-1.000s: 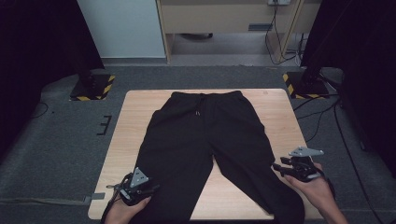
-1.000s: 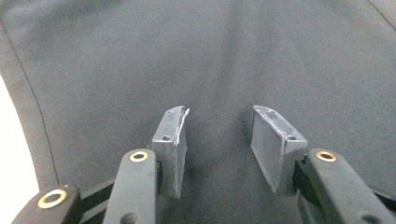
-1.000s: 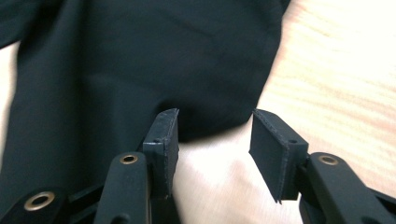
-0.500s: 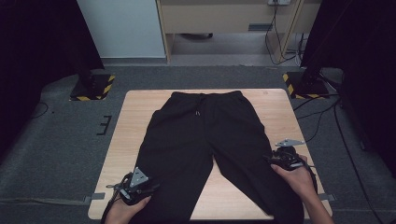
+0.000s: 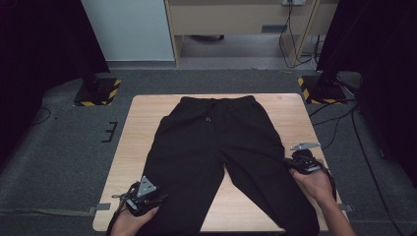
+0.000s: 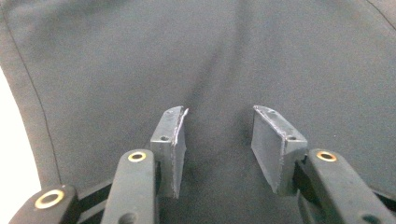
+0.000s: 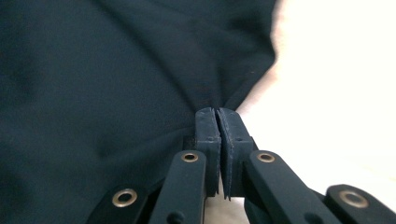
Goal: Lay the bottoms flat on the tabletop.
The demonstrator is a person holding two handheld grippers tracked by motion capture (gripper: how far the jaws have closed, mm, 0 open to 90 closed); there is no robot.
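Note:
Black trousers (image 5: 216, 142) lie flat on the wooden table (image 5: 142, 128), waistband at the far side, legs toward me. My left gripper (image 5: 156, 198) rests over the lower left leg. In the left gripper view it (image 6: 217, 112) is open, its pads apart above smooth black cloth (image 6: 140, 56). My right gripper (image 5: 287, 162) sits at the outer edge of the right leg. Its jaws have just been closing. In the right gripper view it (image 7: 216, 111) is shut, pinching the trouser edge (image 7: 93, 70) where cloth meets bare wood.
Bare wood runs along both sides of the trousers. Yellow-and-black striped bases (image 5: 96, 91) (image 5: 319, 88) stand on the grey floor beyond the far corners. Cables (image 5: 339, 123) trail on the floor at the right. A cabinet (image 5: 236, 19) stands at the back.
My right hand has moved left onto the outer edge of the right leg, and its jaws have shut on the cloth. The left gripper has stayed put.

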